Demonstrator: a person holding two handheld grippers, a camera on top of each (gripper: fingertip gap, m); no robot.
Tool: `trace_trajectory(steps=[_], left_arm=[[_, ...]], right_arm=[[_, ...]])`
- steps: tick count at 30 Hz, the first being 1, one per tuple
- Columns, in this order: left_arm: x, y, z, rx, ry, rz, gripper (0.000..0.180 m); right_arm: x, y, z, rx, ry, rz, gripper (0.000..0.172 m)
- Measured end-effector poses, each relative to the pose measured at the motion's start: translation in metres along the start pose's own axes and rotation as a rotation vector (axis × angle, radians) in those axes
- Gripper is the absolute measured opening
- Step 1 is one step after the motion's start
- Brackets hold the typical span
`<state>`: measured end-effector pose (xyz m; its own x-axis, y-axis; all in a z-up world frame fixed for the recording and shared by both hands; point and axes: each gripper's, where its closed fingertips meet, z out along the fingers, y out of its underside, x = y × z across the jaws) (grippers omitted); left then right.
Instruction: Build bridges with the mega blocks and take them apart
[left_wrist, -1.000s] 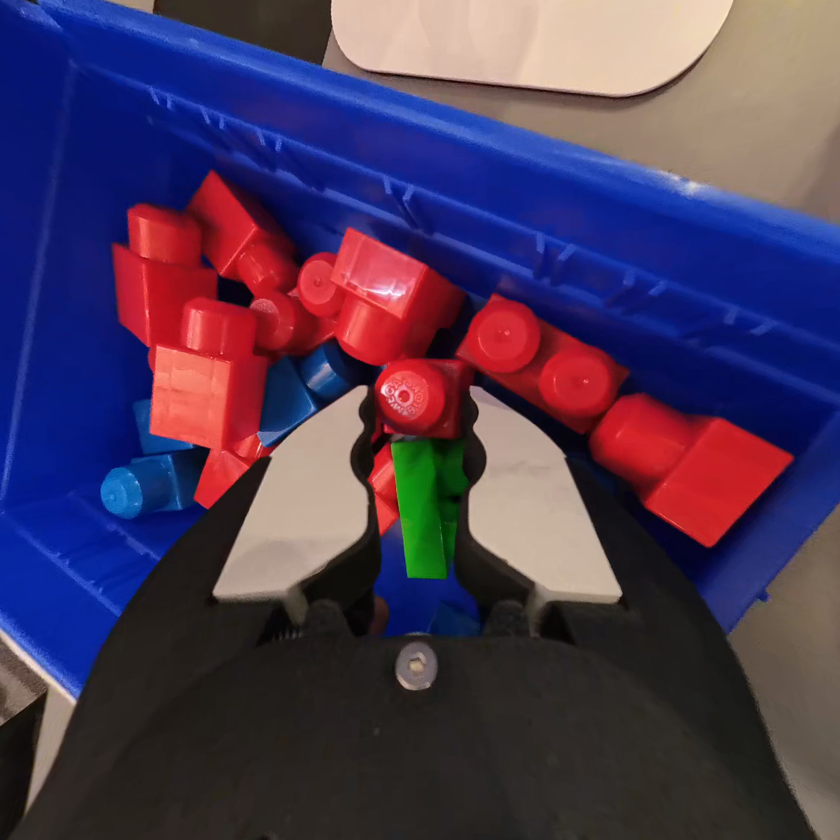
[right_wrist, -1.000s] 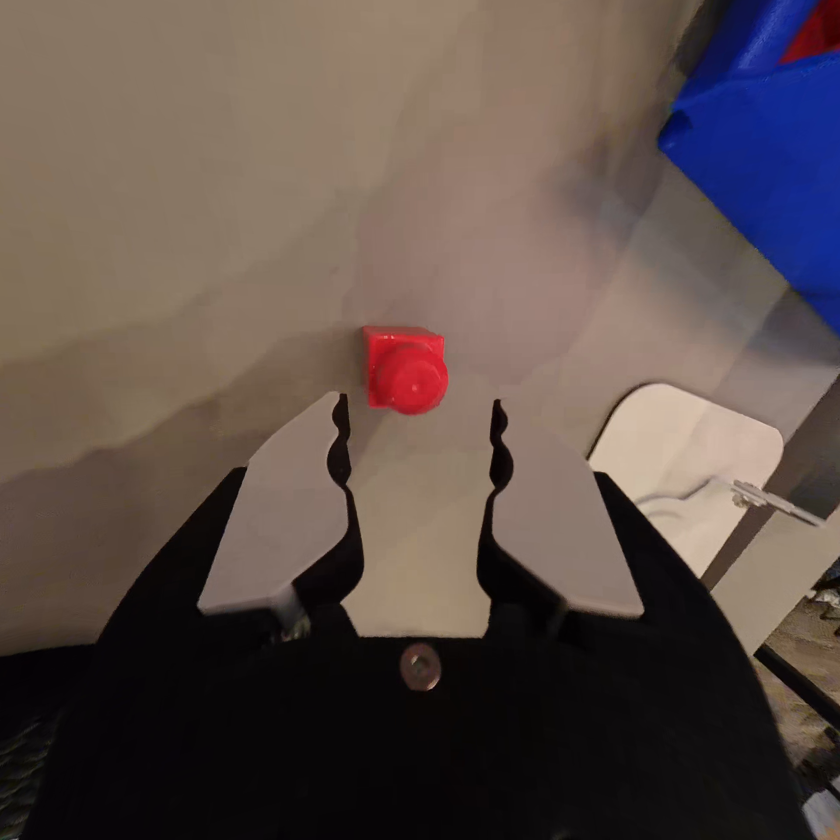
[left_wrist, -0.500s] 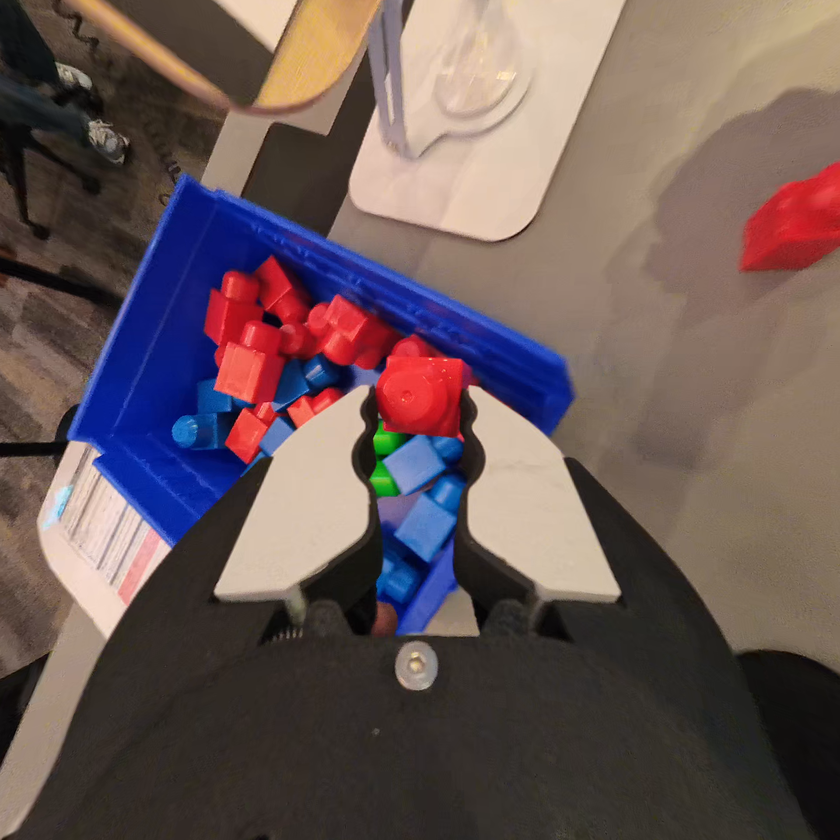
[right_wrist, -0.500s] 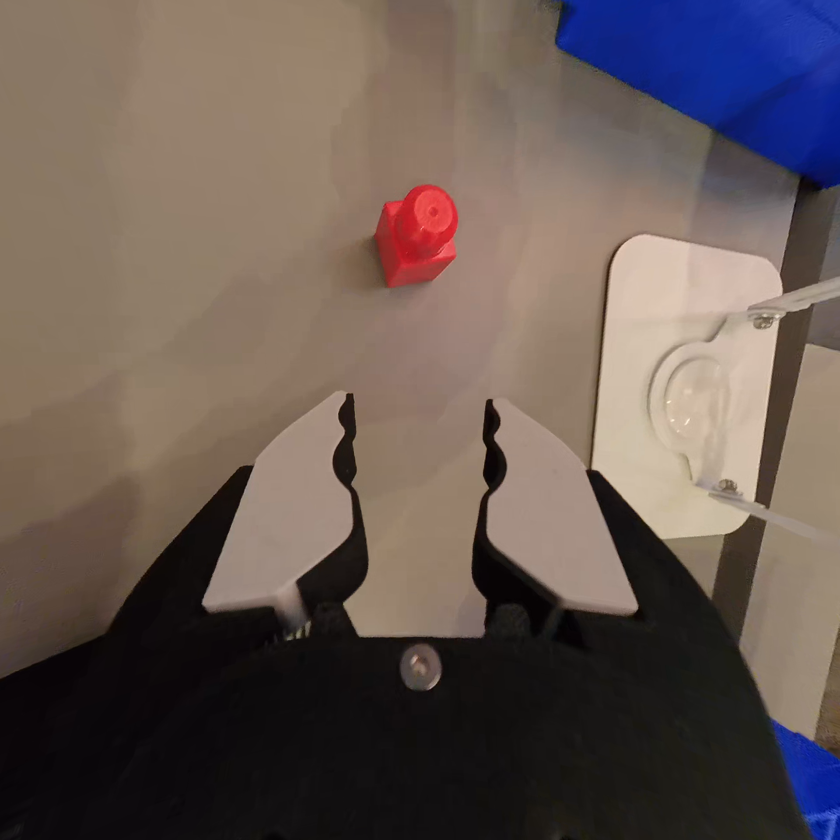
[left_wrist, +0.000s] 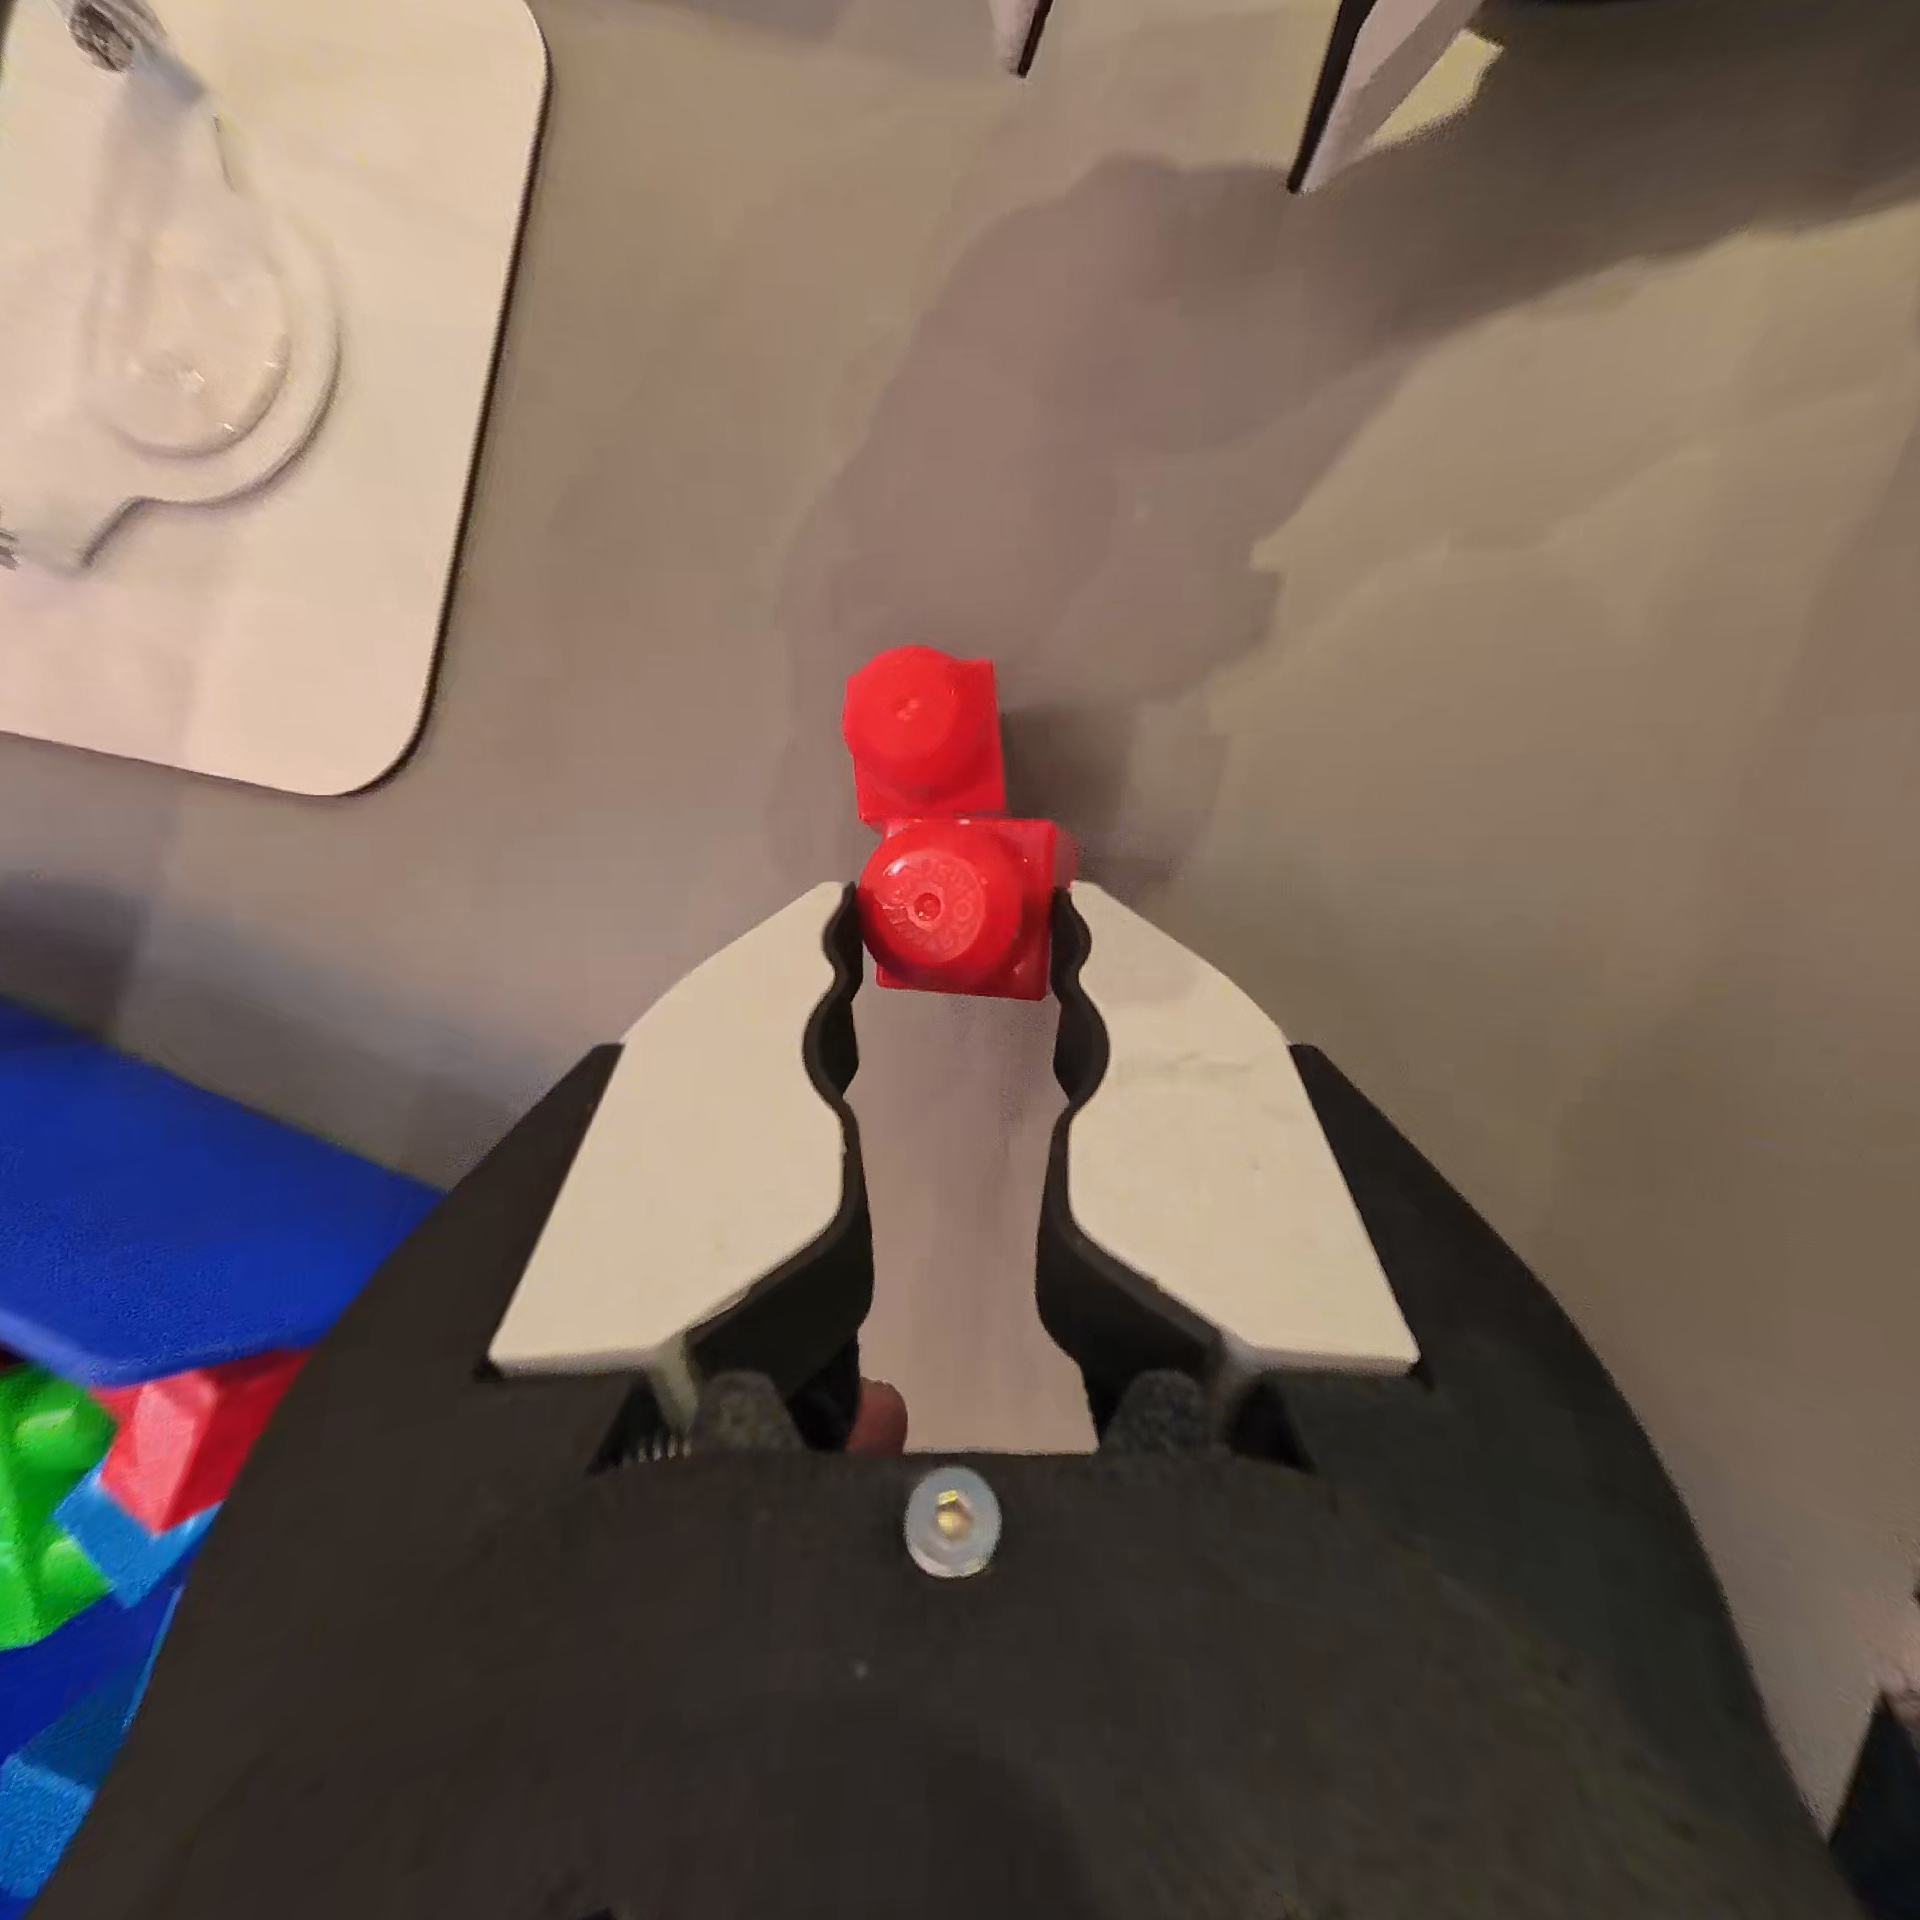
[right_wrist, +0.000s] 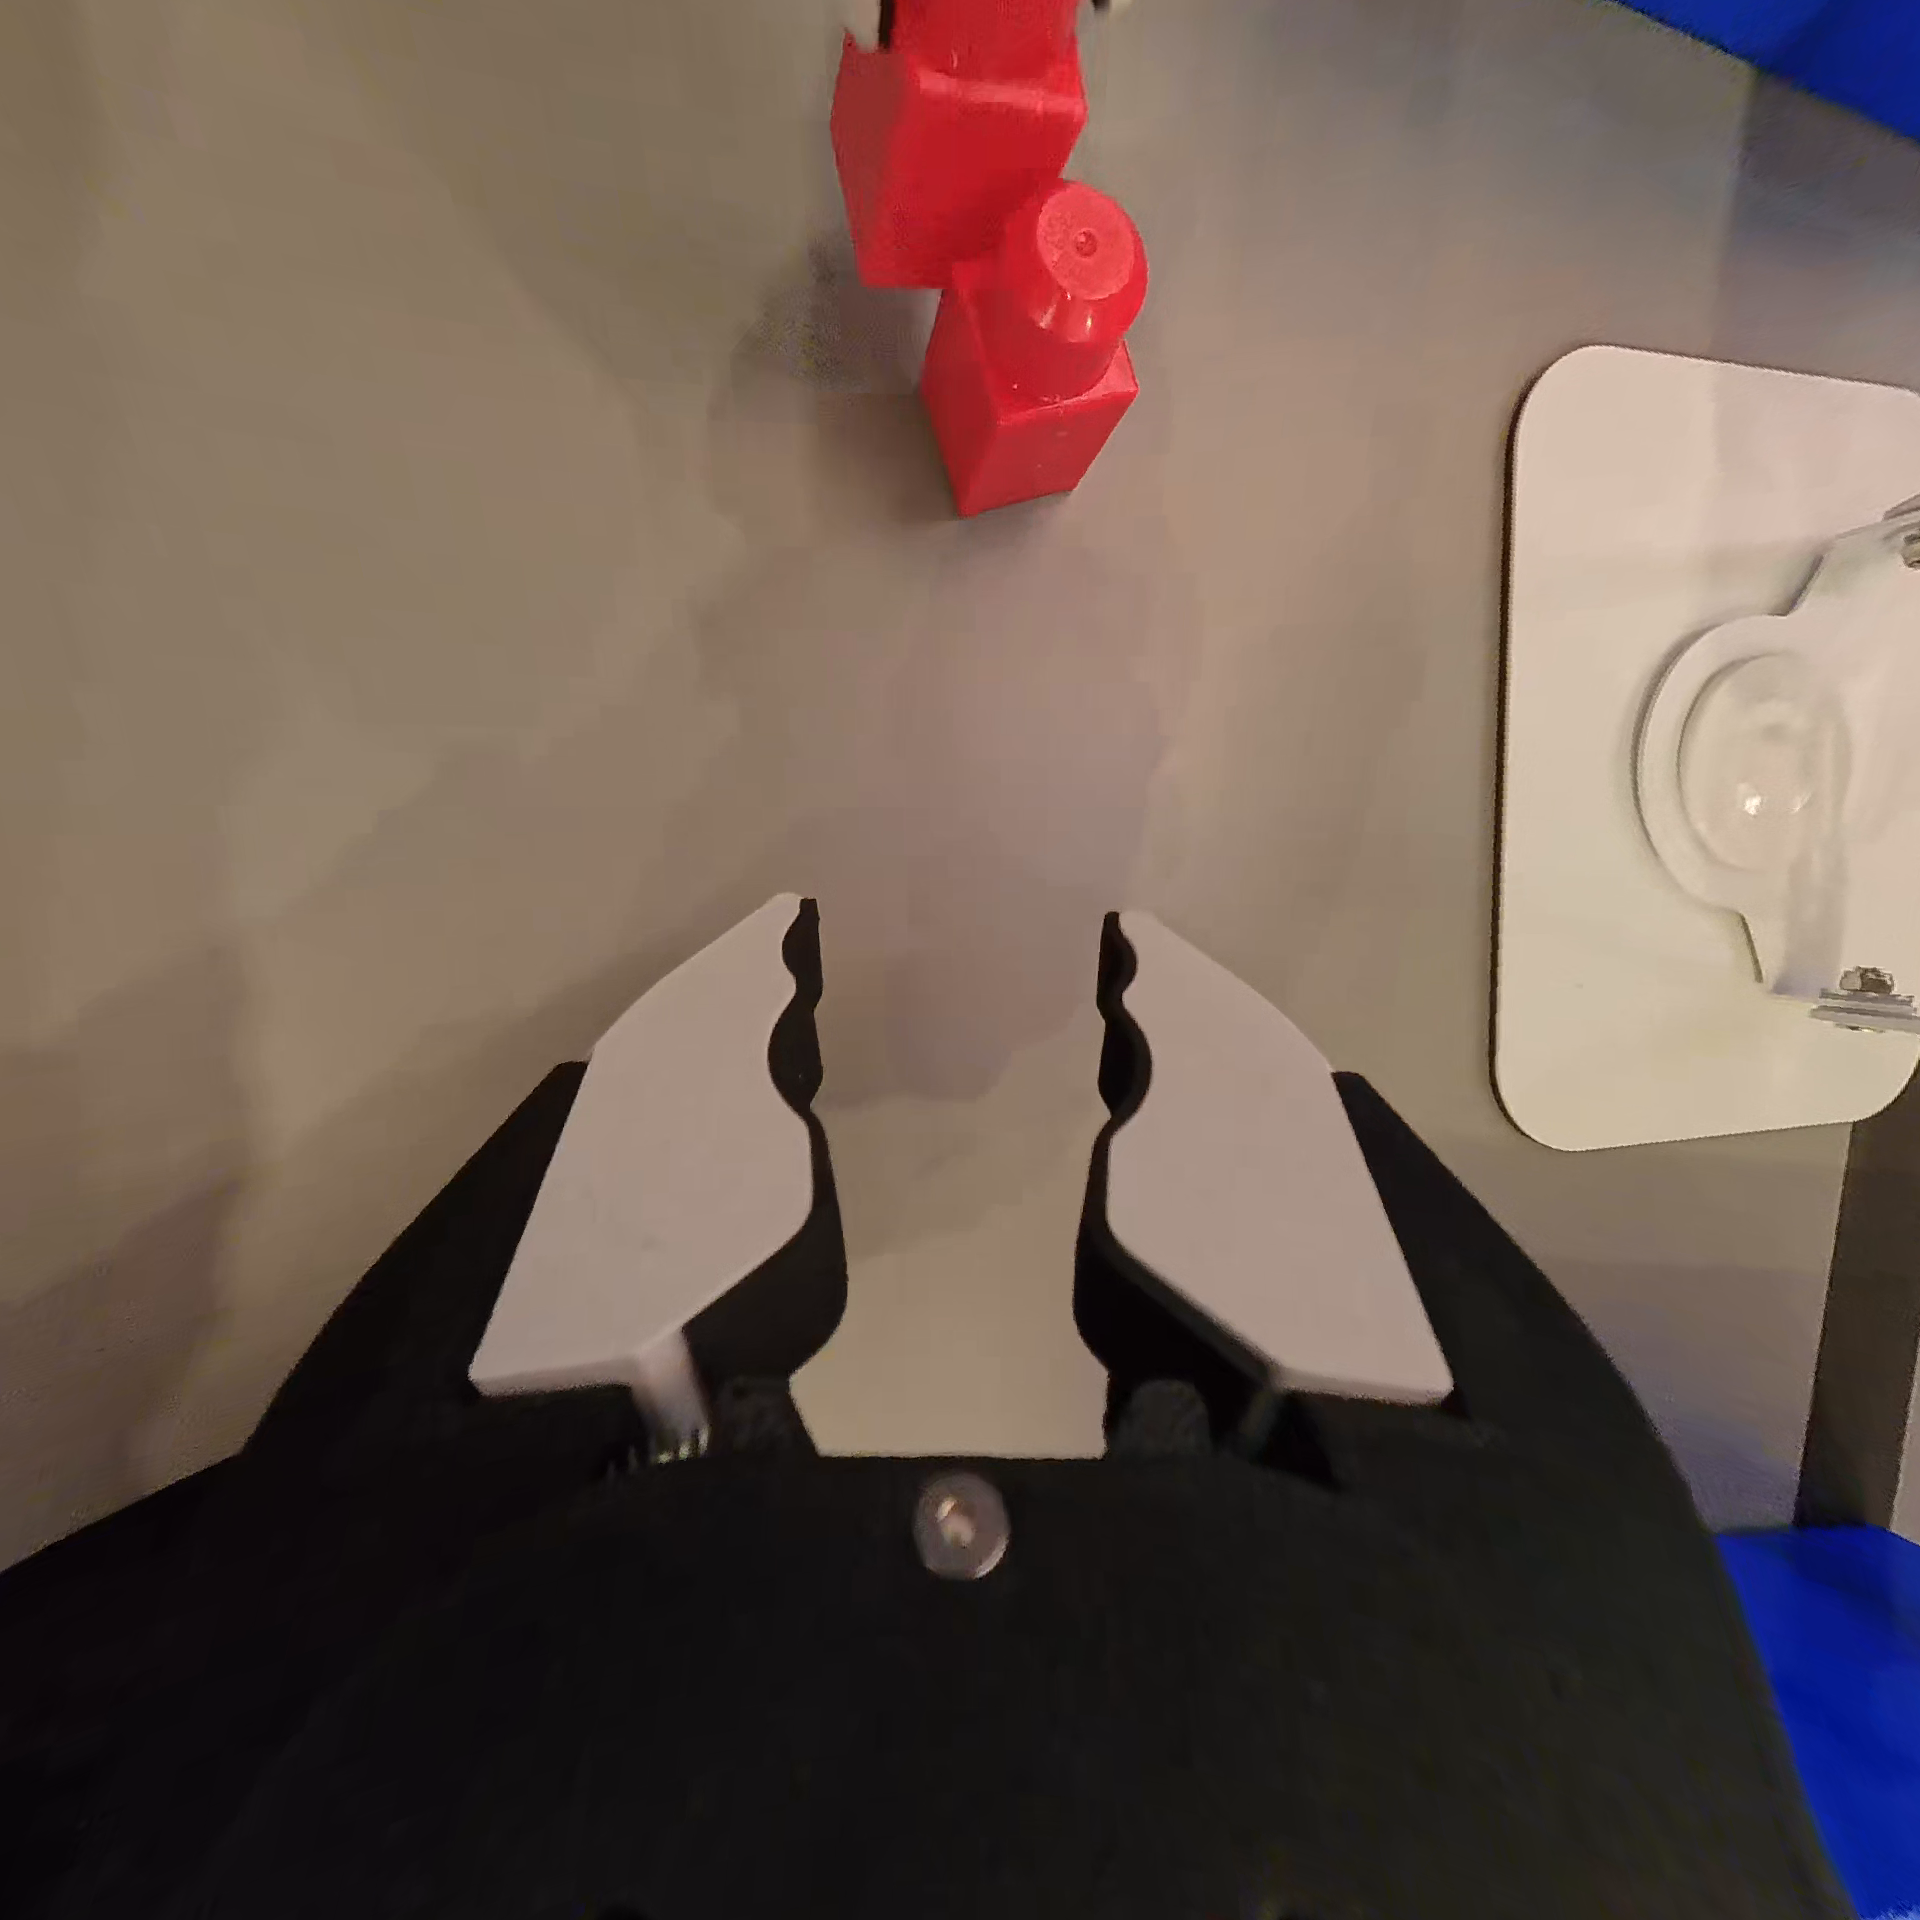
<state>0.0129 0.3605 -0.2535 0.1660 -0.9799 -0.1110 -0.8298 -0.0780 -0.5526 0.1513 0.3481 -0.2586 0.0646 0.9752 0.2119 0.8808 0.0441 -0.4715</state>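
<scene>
We see two small red blocks, each a cube with one round stud on top. The held red block (left_wrist: 961, 914) sits upright, stud toward us, pinched at both sides by the fingertips of the left gripper (left_wrist: 958, 925). At its twelve o'clock in the left wrist view, just beside it and perhaps touching, the second red block (left_wrist: 925, 743) stands upright on the grey table (left_wrist: 1455, 727). In the right wrist view, the held one lies at eleven o'clock of the standing one.
</scene>
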Motion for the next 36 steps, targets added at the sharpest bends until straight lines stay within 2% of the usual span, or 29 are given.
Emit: trace_trajectory(steps=[6,8,10,14,17,18,21,24,25,28,29,31,36], left_arm=[[0.005,-0.007,0.019,0.029,0.011,0.0,0.036],[0.003,-0.007,0.011,0.05,0.021,-0.016,0.047],[-0.005,-0.008,-0.009,0.111,0.029,-0.055,0.05],[-0.067,0.006,-0.065,0.13,-0.15,-0.049,0.048],[-0.137,0.032,-0.097,0.057,-0.304,-0.062,0.04],[-0.157,0.044,-0.1,0.029,-0.315,-0.087,0.038],[-0.204,0.083,-0.086,-0.086,-0.28,-0.216,0.038],[-0.23,0.123,-0.064,-0.252,-0.26,-0.286,0.031],[-0.233,0.137,-0.058,-0.325,-0.248,-0.291,0.033],[-0.231,0.163,-0.046,-0.421,-0.198,-0.364,0.03],[-0.231,0.168,-0.045,-0.436,-0.189,-0.39,0.031],[-0.232,0.16,-0.043,-0.371,-0.163,-0.4,0.029],[-0.235,0.163,-0.041,-0.435,-0.148,-0.364,0.018]], right_arm=[[0.001,0.0,0.001,0.008,-0.01,-0.006,0.051],[0.003,0.0,-0.001,0.015,-0.007,-0.002,0.051],[0.004,0.0,-0.002,0.027,-0.004,0.002,0.05],[0.008,0.005,-0.004,0.031,0.001,0.012,0.05],[0.01,0.006,-0.003,0.035,0.004,0.022,0.05],[0.01,0.006,-0.003,0.037,0.004,0.024,0.05],[0.006,0.006,0.001,0.037,-0.014,0.024,0.048],[0.003,0.006,0.004,0.03,-0.016,0.016,0.049],[0.002,0.007,0.005,0.027,-0.017,0.014,0.049],[0.001,0.01,0.005,0.021,-0.023,0.008,0.049],[0.001,0.01,0.004,0.023,-0.025,0.007,0.048],[0.002,0.01,0.003,0.03,-0.029,0.006,0.048],[0.006,0.007,0.002,0.038,-0.019,-0.003,0.047]])
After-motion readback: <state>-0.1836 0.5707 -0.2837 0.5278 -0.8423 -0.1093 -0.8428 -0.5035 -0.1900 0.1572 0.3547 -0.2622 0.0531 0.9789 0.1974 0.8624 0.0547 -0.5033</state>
